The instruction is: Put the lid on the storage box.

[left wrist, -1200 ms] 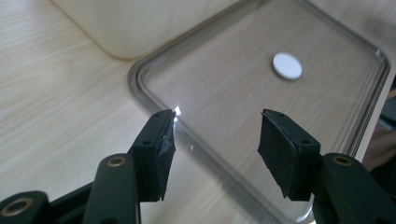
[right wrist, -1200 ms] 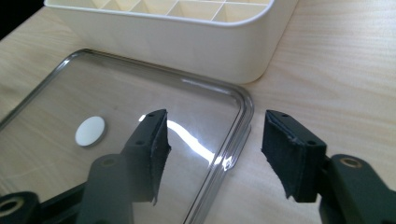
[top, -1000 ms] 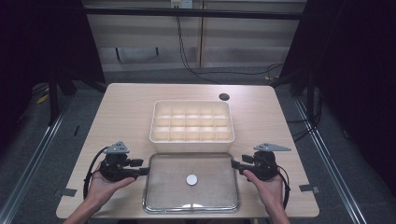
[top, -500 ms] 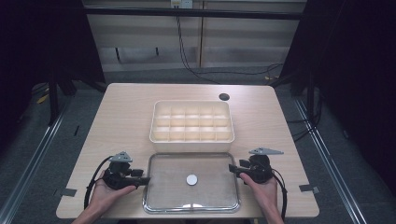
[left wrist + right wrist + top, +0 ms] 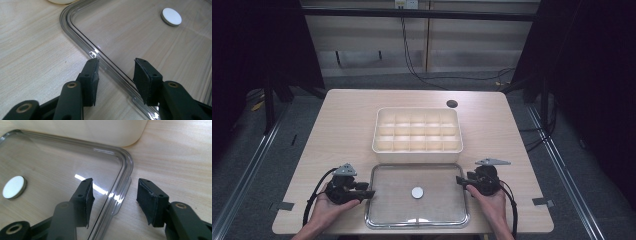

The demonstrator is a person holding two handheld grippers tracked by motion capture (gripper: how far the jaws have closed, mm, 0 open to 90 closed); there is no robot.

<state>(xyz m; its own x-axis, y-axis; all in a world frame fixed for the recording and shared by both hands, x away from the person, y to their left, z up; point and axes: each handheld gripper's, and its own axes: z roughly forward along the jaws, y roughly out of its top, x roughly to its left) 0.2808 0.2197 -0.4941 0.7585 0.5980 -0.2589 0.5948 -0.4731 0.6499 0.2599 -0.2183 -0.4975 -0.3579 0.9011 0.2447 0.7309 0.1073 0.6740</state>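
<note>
A clear plastic lid (image 5: 384, 207) lies flat on the table in front of a cream compartment box (image 5: 417, 129). A small white disc (image 5: 417, 192) sits at the lid's middle. My left gripper (image 5: 368, 194) is open at the lid's left edge; its jaws straddle the lid's rim (image 5: 107, 62) in the left gripper view, where the gripper (image 5: 115, 75) shows close up. My right gripper (image 5: 459, 180) is open at the lid's right edge, with the rim (image 5: 122, 187) between the jaws of the gripper (image 5: 114, 197). The disc (image 5: 14, 187) lies left of it.
The box (image 5: 110, 130) has several empty compartments and stands just behind the lid. A dark round hole (image 5: 452, 104) marks the table's far right. Bare wood table (image 5: 342, 125) lies on both sides. Cables trail from both grippers toward the front edge.
Both hands have slid back toward the front edge and inward. The grippers now sit lower, with their jaws at the lid's left and right rims.
</note>
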